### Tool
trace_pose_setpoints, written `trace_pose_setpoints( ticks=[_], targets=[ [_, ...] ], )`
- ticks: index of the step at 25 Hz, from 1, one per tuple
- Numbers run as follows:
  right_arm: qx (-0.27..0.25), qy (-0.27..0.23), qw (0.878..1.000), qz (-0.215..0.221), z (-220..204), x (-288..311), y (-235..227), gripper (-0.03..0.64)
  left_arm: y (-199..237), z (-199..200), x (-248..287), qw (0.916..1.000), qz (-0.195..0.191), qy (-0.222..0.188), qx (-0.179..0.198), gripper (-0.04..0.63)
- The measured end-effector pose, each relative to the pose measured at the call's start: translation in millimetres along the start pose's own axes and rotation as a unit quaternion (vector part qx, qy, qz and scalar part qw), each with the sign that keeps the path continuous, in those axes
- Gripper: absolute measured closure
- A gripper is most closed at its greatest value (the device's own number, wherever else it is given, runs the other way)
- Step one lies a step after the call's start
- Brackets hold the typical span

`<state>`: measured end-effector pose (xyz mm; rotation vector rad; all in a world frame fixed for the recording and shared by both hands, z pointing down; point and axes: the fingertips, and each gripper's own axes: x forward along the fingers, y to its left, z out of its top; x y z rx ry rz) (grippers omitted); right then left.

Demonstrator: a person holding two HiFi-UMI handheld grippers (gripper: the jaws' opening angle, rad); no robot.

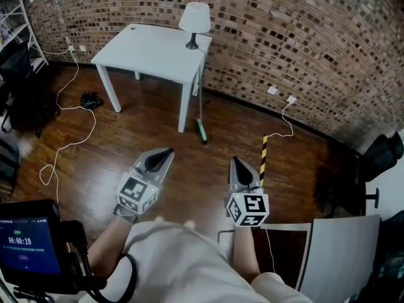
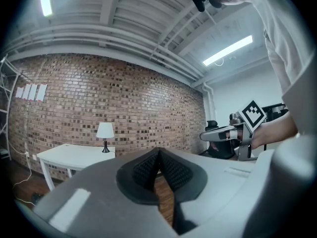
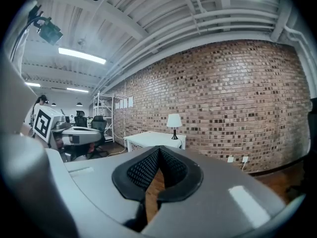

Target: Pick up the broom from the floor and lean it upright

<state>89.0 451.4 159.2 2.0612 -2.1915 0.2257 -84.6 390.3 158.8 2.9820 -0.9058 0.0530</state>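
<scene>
The broom [image 1: 201, 109] has a thin handle and a green head. It stands upright on the wooden floor, leaning against the front right corner of the white table [image 1: 145, 46]. My left gripper [image 1: 167, 151] and right gripper [image 1: 237, 161] hover side by side well short of it, pointing toward the table. Both are shut with nothing between the pads. In the left gripper view the pads [image 2: 148, 167] meet at the tip, and the right gripper [image 2: 205, 135] shows at the side. The right gripper view shows its own pads [image 3: 148, 167] likewise together. I cannot make out the broom in either gripper view.
A lamp [image 1: 194, 21] stands on the table by the brick wall [image 1: 303, 36]. White cables [image 1: 69, 137] and a black bundle [image 1: 91, 100] lie on the floor at left, a yellow-black striped strip [image 1: 263, 156] ahead of the right gripper. Office chairs [image 1: 379, 163] stand at right.
</scene>
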Motion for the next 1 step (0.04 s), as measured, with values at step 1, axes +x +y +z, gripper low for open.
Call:
trace_pose_setpoints(
  ticks=[1],
  targets=[
    [0.000,0.001,1.000,0.000,-0.4,0.5,0.6,0.606,0.8,-0.3,-0.2,1.0000,0.000,0.000,-0.001,0.595]
  ],
)
